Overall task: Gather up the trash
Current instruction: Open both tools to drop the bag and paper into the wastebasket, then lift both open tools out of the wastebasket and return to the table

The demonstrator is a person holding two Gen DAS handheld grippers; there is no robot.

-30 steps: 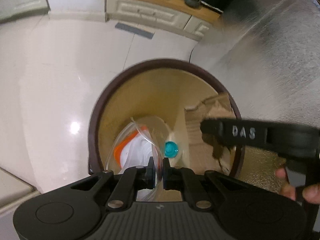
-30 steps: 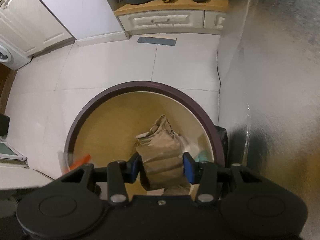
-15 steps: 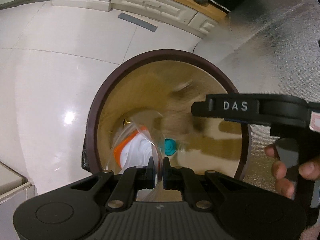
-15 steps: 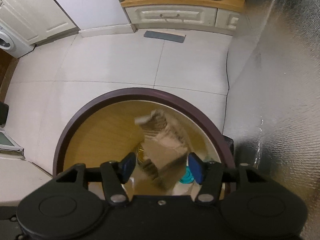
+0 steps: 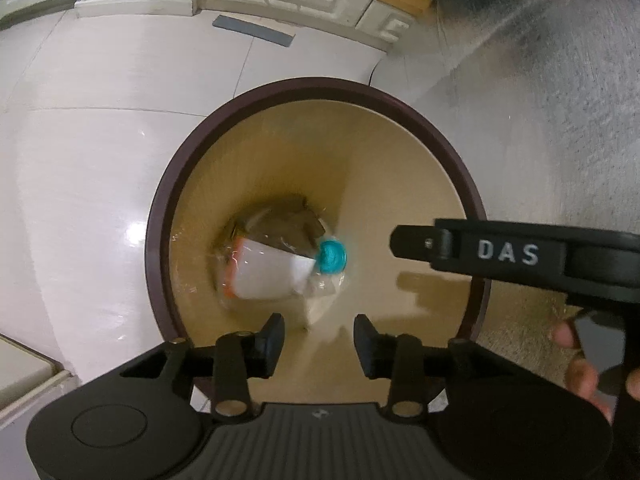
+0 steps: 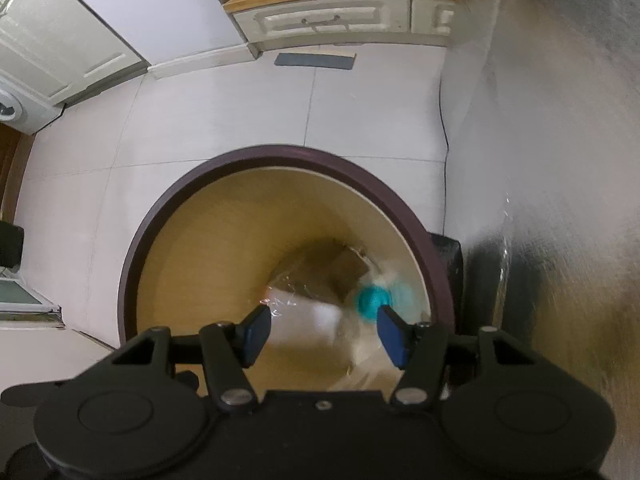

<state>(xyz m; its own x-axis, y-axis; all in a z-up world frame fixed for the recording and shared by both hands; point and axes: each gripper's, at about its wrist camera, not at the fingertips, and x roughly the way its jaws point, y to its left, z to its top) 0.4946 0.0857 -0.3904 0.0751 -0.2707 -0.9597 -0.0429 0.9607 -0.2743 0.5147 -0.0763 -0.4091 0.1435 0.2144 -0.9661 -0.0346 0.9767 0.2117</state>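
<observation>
A round bin with a dark maroon rim (image 5: 160, 216) (image 6: 132, 264) and tan inner wall stands on the tiled floor below both grippers. At its bottom lie a clear plastic wrapper with white and orange print (image 5: 264, 268) (image 6: 300, 304), a bottle with a teal cap (image 5: 332, 256) (image 6: 372, 300) and crumpled brown paper (image 5: 288, 220) (image 6: 340, 264). My left gripper (image 5: 319, 340) hangs over the bin mouth, its jaws opening with nothing between them. My right gripper (image 6: 324, 332) is open and empty above the bin; its body shows in the left wrist view (image 5: 520, 256).
A silvery textured surface (image 6: 540, 160) rises close on the right of the bin. A low cabinet with drawers (image 6: 340, 20) lines the far wall, with a grey mat (image 6: 316, 60) before it. A white appliance (image 6: 24, 108) stands at the far left. A hand (image 5: 580, 360) grips the right tool.
My left gripper opened and the plastic wrapper dropped into the bin. My right gripper let go of the brown paper, which fell to the bottom. Both now hang empty.
</observation>
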